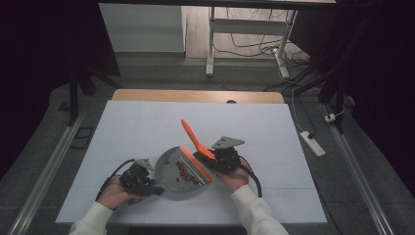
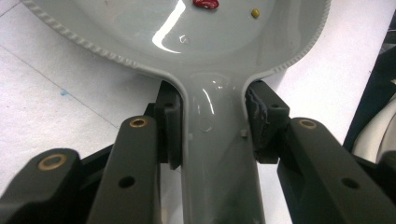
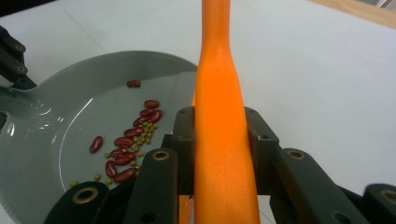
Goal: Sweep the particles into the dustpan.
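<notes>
A grey dustpan (image 1: 171,171) lies on the white table, holding several red beans (image 3: 126,142) and small green ones. My left gripper (image 1: 147,183) is shut on the dustpan handle (image 2: 217,154) at the pan's left, with a pad on each side of it. An orange brush (image 1: 195,139) stands in the pan's right edge, its handle (image 3: 219,116) slanting up and away. My right gripper (image 1: 222,159) is shut on that orange handle. In the left gripper view one red bean (image 2: 205,3) and one green bean (image 2: 255,13) lie in the pan's bowl (image 2: 187,32).
The white sheet (image 1: 147,122) covers a wooden table (image 1: 195,95) whose far edge shows bare. Beyond it stand a desk frame (image 1: 211,44) and loose cables on the floor. A power strip (image 1: 313,143) lies off the table's right side.
</notes>
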A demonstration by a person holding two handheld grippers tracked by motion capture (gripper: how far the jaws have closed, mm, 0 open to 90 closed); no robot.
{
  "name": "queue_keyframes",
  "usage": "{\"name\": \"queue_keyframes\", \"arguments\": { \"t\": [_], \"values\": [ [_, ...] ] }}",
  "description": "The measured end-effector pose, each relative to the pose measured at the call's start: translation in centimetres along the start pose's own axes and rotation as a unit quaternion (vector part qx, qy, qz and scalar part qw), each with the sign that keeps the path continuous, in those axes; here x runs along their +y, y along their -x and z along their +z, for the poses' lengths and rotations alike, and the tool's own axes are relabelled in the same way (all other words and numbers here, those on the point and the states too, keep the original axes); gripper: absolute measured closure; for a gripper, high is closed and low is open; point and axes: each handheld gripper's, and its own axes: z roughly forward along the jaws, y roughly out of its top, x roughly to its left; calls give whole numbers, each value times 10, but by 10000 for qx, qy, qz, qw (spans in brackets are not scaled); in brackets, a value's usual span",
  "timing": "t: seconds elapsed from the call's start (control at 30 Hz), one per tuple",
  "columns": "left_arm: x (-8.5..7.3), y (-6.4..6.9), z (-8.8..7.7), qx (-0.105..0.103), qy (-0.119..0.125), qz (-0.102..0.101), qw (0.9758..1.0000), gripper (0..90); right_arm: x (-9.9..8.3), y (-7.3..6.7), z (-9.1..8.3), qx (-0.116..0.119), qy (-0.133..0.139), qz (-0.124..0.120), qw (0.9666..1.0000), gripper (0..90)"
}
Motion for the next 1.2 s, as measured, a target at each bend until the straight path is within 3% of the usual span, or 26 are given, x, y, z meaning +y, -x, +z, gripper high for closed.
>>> {"name": "queue_keyframes", "arguments": {
  "t": [0.57,0.93,1.2],
  "values": [
    [-1,5,-3,140,178,-5,9997,618,-7,26,-32,-234,228,70,9994,704],
    [-2,8,-7,230,378,-64,9990,619,-9,35,-44,-331,201,-172,9991,704],
    [-4,9,-14,260,615,-181,9976,618,-18,40,-53,-361,109,-143,9992,704]
  ]
}}
